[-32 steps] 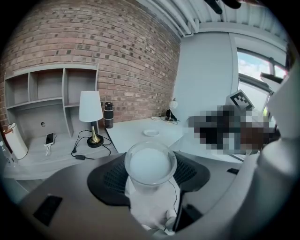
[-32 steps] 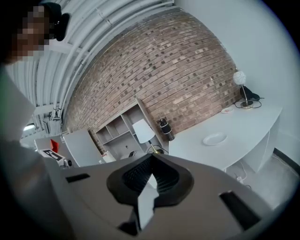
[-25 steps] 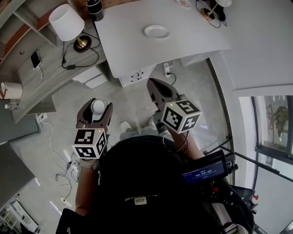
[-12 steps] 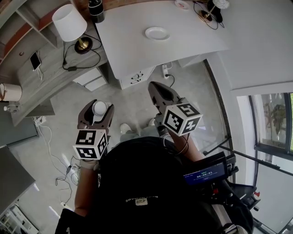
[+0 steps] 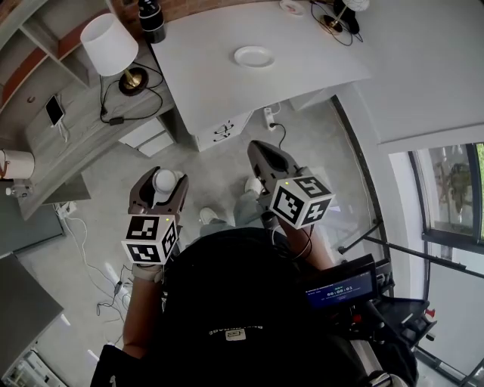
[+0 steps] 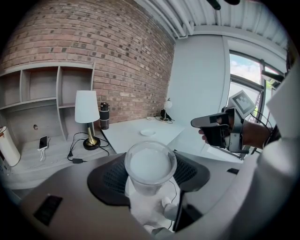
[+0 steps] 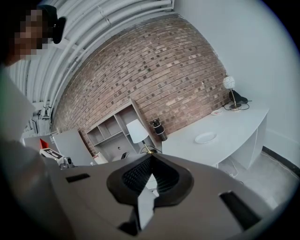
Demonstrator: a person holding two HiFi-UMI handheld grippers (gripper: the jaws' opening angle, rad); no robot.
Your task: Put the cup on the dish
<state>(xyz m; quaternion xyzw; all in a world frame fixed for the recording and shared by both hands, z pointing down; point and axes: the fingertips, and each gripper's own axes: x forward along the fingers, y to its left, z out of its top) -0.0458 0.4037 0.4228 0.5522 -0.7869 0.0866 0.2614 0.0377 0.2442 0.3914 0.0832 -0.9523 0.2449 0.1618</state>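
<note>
The left gripper [image 5: 159,184] pinches a clear plastic cup [image 6: 150,164] between its two widely spread jaws, mouth facing the camera. The right gripper [image 5: 258,149], just beside it, has its jaws pressed together on nothing. Both hang over the floor, well short of the near edge of the desk [image 5: 219,87]. A white dish [image 5: 254,56] sits mid-desk, towards the far edge. A lamp [image 5: 110,44] stands on the shelf unit left of the desk.

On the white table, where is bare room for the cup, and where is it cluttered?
Bare: the whole near half of the table in front of the dish, and the stretch between the dish and the black tumbler. Crowded: the far right corner, with a small lamp and a small plate.
</note>
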